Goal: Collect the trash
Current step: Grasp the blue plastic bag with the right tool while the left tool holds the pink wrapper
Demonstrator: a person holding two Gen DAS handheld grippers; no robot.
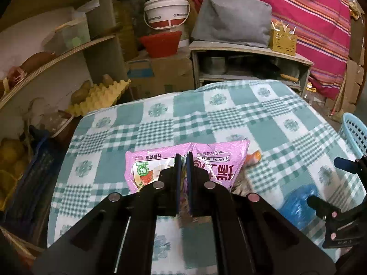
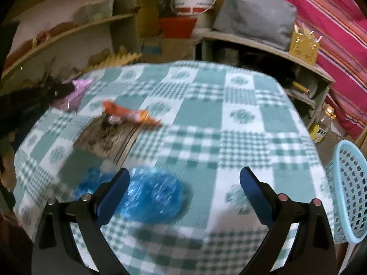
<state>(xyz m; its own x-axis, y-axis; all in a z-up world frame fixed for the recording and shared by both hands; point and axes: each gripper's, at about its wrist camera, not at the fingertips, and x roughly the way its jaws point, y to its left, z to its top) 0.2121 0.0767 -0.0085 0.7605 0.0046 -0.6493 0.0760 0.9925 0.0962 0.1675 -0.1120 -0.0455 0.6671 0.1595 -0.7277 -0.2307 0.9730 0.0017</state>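
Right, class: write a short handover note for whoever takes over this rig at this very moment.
Left gripper: jaws shut on the pink snack wrapper, lifted above the checked tablecloth.
Right gripper: jaws open, empty, above the blue plastic bag.
Still on the cloth: blue bag, orange wrapper, brown patterned piece.
Light blue basket stands off the table's right edge.
Done: pink wrapper picked up. Left: drop it, then collect the rest.

The left tongs (image 1: pixel 183 160) are clamped tight on a wrapper (image 1: pixel 160 162), angled downward over the tabletop's (image 1: pixel 229 114) near edge. The right tongs (image 2: pixel 183 183) stand wide apart, gripping nothing, tilted down near the right edge.
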